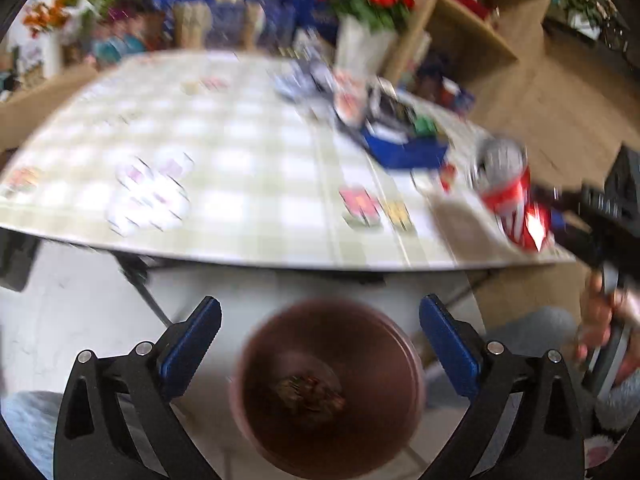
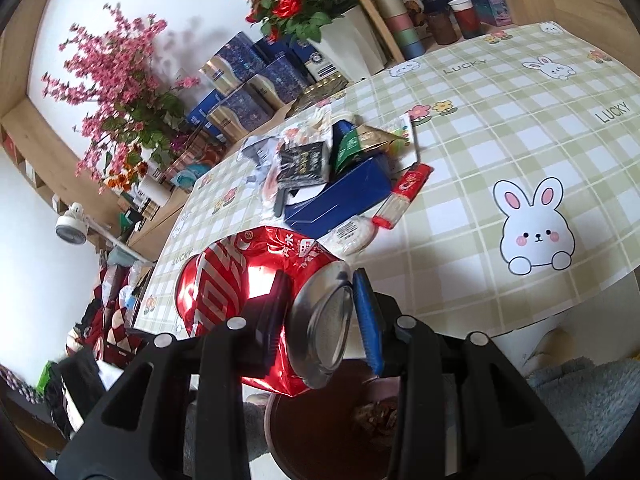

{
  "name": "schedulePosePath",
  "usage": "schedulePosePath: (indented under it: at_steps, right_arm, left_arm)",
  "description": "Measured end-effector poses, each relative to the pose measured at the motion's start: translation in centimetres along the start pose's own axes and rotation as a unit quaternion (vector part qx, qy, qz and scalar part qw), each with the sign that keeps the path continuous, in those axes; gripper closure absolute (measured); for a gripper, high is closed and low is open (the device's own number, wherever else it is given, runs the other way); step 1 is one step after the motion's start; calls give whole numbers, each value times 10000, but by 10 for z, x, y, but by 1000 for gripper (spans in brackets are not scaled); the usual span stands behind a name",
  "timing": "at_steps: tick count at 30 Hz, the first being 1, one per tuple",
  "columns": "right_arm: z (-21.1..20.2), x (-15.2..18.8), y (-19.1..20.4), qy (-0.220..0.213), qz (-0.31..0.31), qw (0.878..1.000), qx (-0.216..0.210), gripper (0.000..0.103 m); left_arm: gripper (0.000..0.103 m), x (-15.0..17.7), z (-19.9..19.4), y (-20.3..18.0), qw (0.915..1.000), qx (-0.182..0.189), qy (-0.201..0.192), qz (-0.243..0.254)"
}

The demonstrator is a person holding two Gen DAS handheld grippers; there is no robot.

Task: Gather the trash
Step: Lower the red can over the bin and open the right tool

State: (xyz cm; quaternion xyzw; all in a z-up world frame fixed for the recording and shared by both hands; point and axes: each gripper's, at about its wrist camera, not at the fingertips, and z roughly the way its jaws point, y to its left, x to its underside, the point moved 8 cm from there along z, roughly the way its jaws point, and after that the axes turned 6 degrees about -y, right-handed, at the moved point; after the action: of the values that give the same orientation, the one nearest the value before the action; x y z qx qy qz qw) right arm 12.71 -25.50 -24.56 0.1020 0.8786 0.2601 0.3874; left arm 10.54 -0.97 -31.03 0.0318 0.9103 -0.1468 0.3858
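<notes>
I see the can [image 2: 256,280] above the bench [image 2: 500,128] edge, the bin [image 1: 332,392] below, trash pile [image 2: 340,168] behind.

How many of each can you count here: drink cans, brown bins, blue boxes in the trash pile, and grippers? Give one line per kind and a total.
Crushed red can, held in the right gripper: 1
Brown bin on the floor: 1
Blue box in the pile: 1
Grippers, counting the open left gripper: 2
Total: 5
</notes>
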Motion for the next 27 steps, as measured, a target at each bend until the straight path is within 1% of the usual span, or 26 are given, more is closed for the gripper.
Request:
schedulePosePath:
  at_steps: [2,5,10,14,17,23,27]
  right_arm:
    - [-2,6,7,61,-98,9999,-36,67]
    - [-4,17,16,190,-226,9995,-103,67]
    - [-5,46,26,531,-338,9979,-157,67]
    - [-3,74,34,858,-473,9951,-145,67]
    - [2,89,39,1063,-585,9925,-122,67]
    - [20,111,45,1446,-778,9864,-80,67]
    - [39,134,45,1919,-1097,9753,59,67]
  left_arm:
    - [6,-10,-15,9,9994,-187,-275,64]
    - [6,-19,-36,22,9977,-372,-559,126]
    - [6,-19,-59,42,9943,-635,-847,111]
    - [6,-12,-73,51,9920,-726,-1034,47]
    - [6,-6,-79,59,9912,-732,-1100,-53]
    - [6,-2,-76,69,9911,-757,-1060,-263]
    - [6,-2,-77,75,9904,-699,-1118,-409]
